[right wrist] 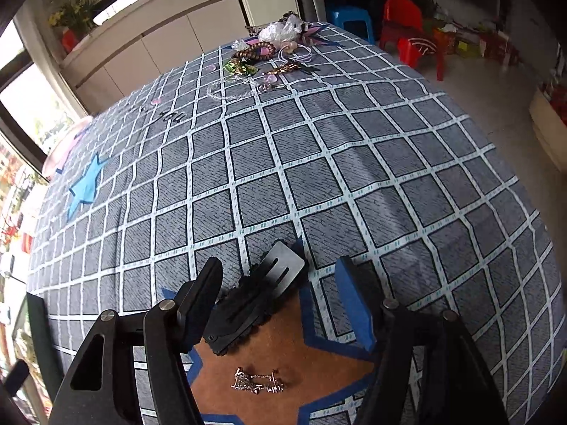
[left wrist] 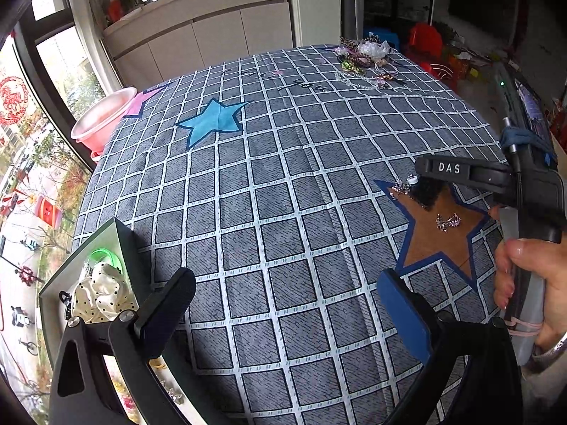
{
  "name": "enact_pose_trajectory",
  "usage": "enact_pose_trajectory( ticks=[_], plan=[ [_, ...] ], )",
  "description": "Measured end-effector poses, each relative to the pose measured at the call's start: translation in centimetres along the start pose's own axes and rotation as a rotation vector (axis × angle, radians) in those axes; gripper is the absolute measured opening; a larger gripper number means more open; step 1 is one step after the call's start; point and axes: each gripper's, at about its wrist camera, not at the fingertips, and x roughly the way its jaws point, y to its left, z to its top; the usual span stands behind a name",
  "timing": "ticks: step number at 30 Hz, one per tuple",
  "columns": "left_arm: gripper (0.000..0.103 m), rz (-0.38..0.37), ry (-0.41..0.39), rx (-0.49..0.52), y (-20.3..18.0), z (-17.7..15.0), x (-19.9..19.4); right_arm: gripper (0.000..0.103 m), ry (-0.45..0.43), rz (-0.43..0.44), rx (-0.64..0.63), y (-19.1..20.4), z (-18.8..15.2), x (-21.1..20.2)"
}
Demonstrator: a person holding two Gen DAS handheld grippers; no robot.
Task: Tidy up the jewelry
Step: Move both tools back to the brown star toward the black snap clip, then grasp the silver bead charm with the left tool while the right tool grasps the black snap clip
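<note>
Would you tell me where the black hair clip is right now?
The black hair clip lies on the brown star, between the right gripper fingers, beyond the sparkly earrings.

Your left claw [left wrist: 283,304] hangs open above the checked bench [left wrist: 269,191]. Your right claw [left wrist: 418,180] reaches a black clip [left wrist: 427,194] on the brown star [left wrist: 443,237], near sparkly earrings [left wrist: 448,221].

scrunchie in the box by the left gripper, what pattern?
Cream-white with black polka dots; the left wrist view shows it best.
</note>
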Motion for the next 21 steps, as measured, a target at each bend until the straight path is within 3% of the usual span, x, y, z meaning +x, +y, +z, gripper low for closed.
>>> enact_pose_trajectory(
  ticks=[2, 4, 8, 9, 14, 21],
  plan=[
    [0.103, 0.000, -0.002, 0.002, 0.1, 0.0, 0.0, 0.056, -0.008, -0.038, -0.073, 0.5, -0.4, -0.1],
    [0.103, -0.002, -0.004, 0.003, 0.0, 0.1, 0.0, 0.046, -0.009, -0.012, -0.097, 0.0, -0.7, -0.4],
    [0.103, -0.013, -0.004, 0.017, -0.6, 0.3, 0.1, 0.044, 0.010, 0.037, -0.139, -1.5, -1.5, -1.3],
    [0.103, -0.016, -0.003, 0.024, -0.9, 0.3, 0.2, 0.039, 0.012, 0.038, -0.155, -1.9, -1.8, -1.6],
    [0.103, -0.027, -0.001, 0.074, -2.4, 0.7, 0.5, 0.039, 0.021, 0.070, -0.212, -3.9, -3.2, -2.7],
    [0.103, -0.049, 0.000, 0.148, -4.6, 2.9, 2.2, 0.045, 0.031, 0.117, -0.135, -6.0, -3.0, -3.4]
  ],
)
